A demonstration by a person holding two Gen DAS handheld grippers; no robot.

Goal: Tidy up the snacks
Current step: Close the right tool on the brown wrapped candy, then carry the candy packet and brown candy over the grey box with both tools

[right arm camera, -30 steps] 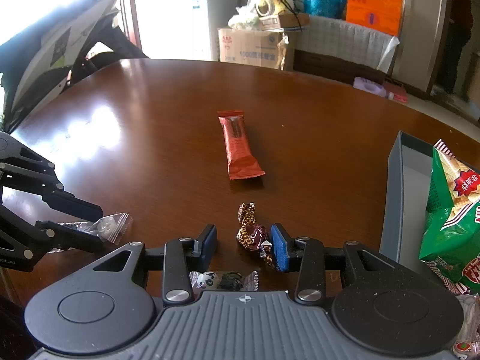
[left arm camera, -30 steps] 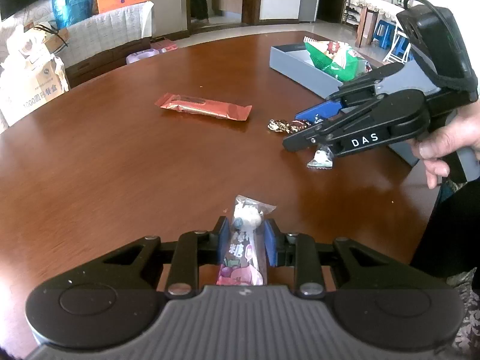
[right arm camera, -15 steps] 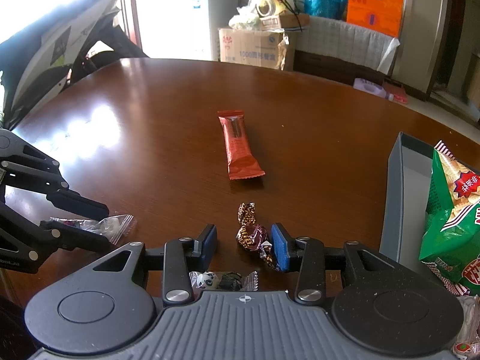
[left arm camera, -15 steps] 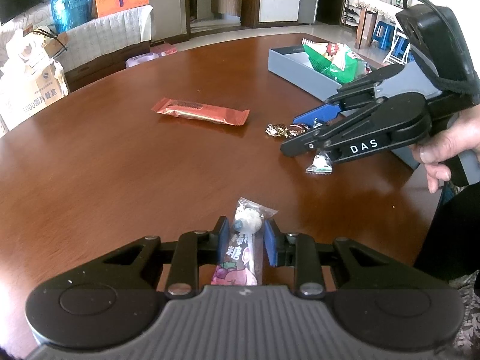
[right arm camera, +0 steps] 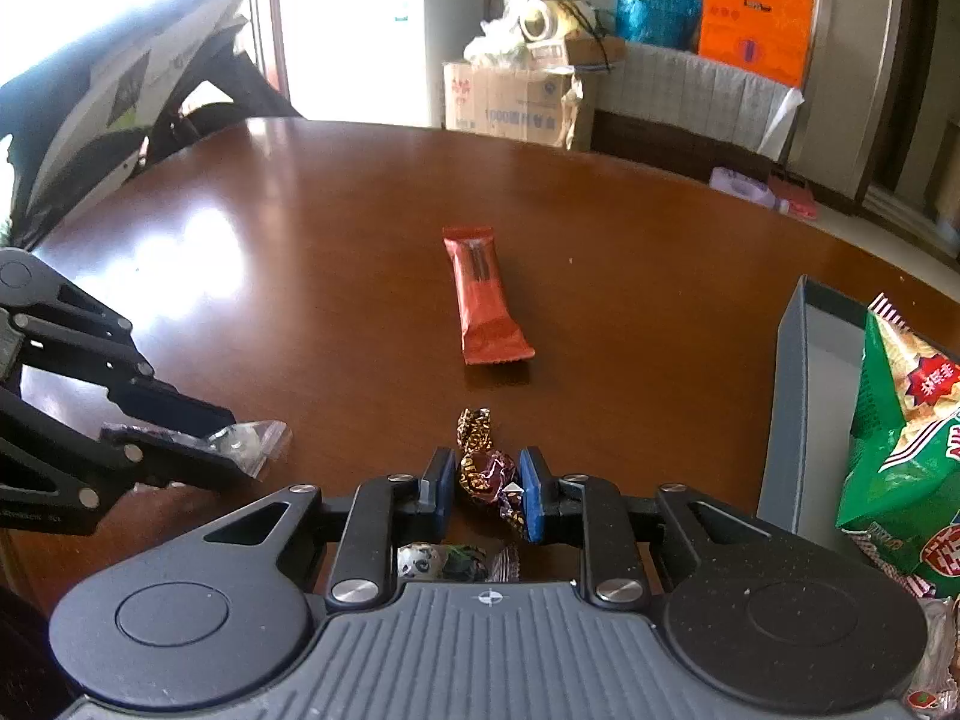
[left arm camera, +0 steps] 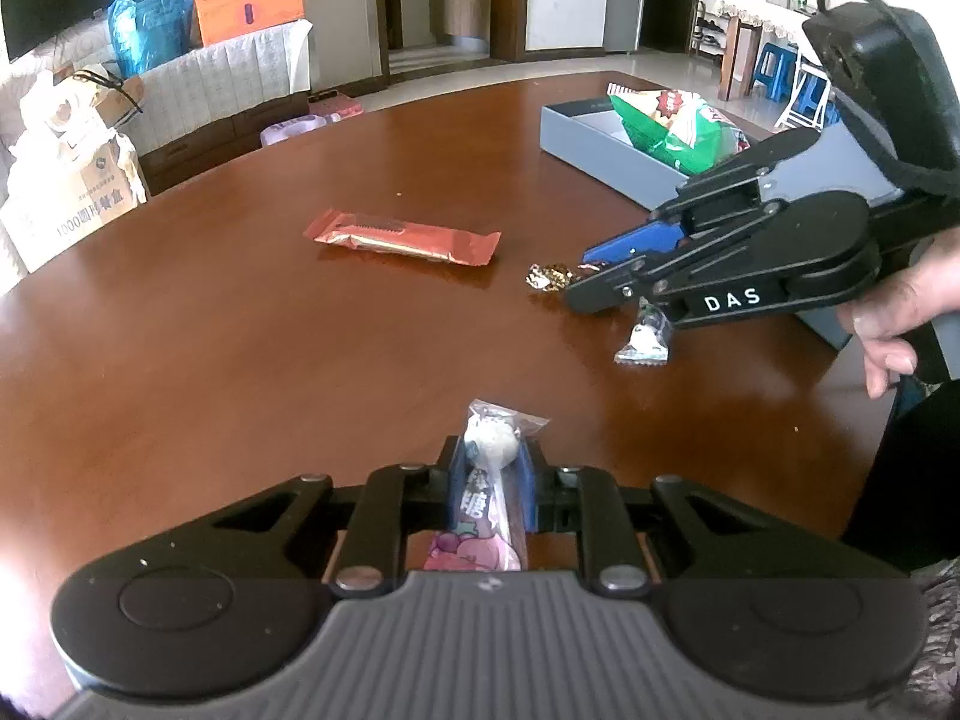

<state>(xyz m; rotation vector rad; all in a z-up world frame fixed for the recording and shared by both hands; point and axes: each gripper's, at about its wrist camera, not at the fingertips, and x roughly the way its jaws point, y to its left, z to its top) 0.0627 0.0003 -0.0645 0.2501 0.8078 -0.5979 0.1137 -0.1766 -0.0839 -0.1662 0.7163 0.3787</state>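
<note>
My left gripper (left arm camera: 491,463) is closing its jaws on a lollipop (left arm camera: 489,441) in a clear and pink wrapper, and the blue pads press its sides just above the brown table (left arm camera: 240,360). The right gripper (right arm camera: 483,469) is closing on a brown foil-wrapped candy (right arm camera: 474,426), with both pads against it. From the left wrist view, the right gripper (left arm camera: 582,279) lies low over the table with the candy's gold end (left arm camera: 546,275) sticking out. The right wrist view shows the left gripper (right arm camera: 231,438) and the lollipop (right arm camera: 249,441) at the far left.
A red snack bar (right arm camera: 483,300) lies mid-table. A small panda-print candy (left arm camera: 645,342) rests under the right gripper. A grey box (right arm camera: 789,396) at the right holds a green chips bag (right arm camera: 900,420). A person's hand (left arm camera: 900,306) holds the right gripper. Cartons and bags stand beyond the table.
Both pairs of jaws have narrowed: the left pads now pinch the lollipop, and the right pads have closed in onto the foil candy. Neither hand has shifted noticeably.
</note>
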